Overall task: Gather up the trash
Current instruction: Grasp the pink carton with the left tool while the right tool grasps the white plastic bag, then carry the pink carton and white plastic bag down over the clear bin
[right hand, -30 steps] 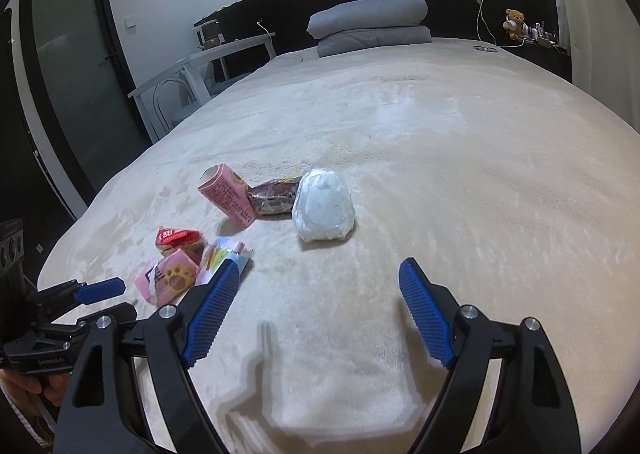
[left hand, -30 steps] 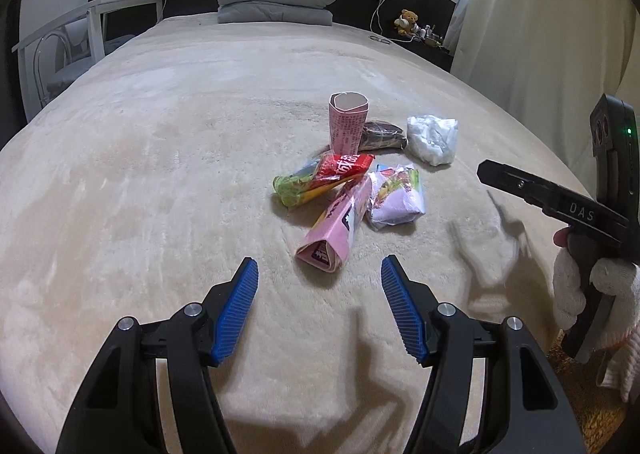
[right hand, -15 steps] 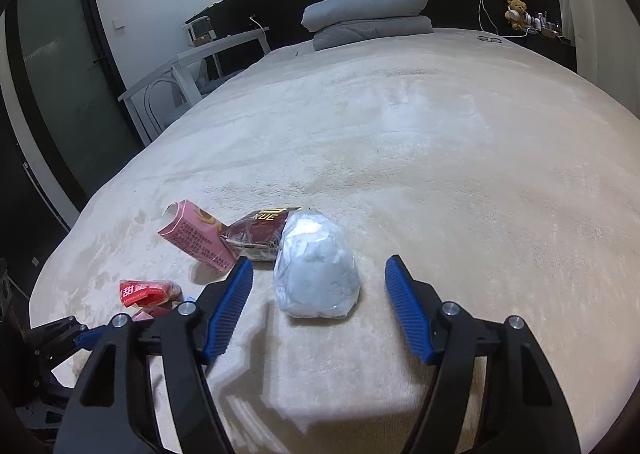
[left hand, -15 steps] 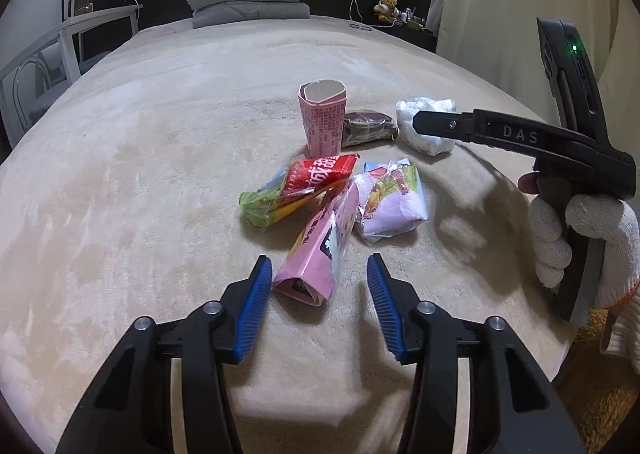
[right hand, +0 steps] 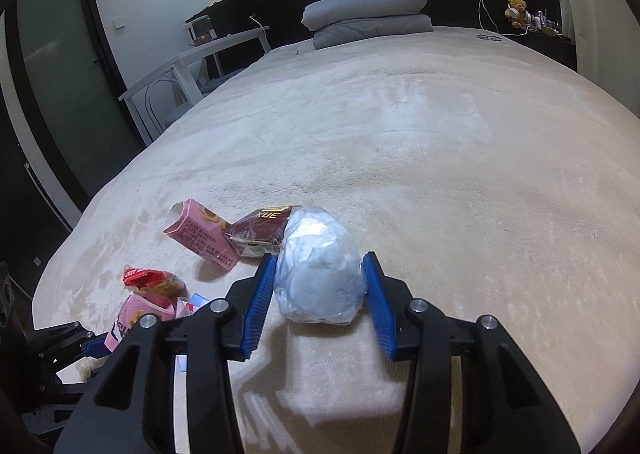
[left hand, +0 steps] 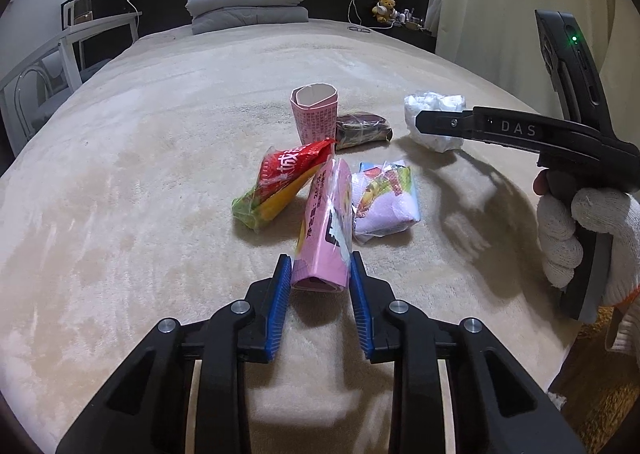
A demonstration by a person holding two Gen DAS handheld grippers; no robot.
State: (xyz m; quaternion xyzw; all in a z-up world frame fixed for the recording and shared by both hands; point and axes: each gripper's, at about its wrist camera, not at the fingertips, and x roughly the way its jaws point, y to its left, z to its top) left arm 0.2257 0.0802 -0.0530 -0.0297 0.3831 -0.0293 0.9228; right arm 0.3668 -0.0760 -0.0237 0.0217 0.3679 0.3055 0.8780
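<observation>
Left claw [left hand: 320,278] clamped on the near end of a long pink snack packet [left hand: 326,226], blue pads [left hand: 280,294] pressed against both its sides, packet lying on the bed [left hand: 120,194] and pointing away toward the rest of the litter. Right claw [right hand: 320,290] clamped on a crumpled white plastic bag [right hand: 320,274], a rounded wad resting on the blanket with pads tight on either flank. Right claw seen also from the left wrist view, gripped by a hand in a white knitted glove [left hand: 576,230].

Not yet lifted, as far as can be judged: both items appear to sit on the bed, so collection looks barely begun. No bin or bag for the trash anywhere in view; drop-off point unknown.

Left on the bed, in one loose cluster near the foot edge: a red and yellow snack wrapper [left hand: 288,182] touching the pink packet's far left side; a white wrapper with colourful print [left hand: 388,202] just beside it on the right; an open pink carton [left hand: 316,114] lying on its side farther off; a dark brown wrapper [left hand: 362,128] right against that carton. Four pieces waiting, then, after these two.

Beyond the cluster, bare blanket up to the folded grey quilt [left hand: 248,2] at the headboard; a teddy bear [left hand: 384,8] on the side ledge, no part of the job.
</observation>
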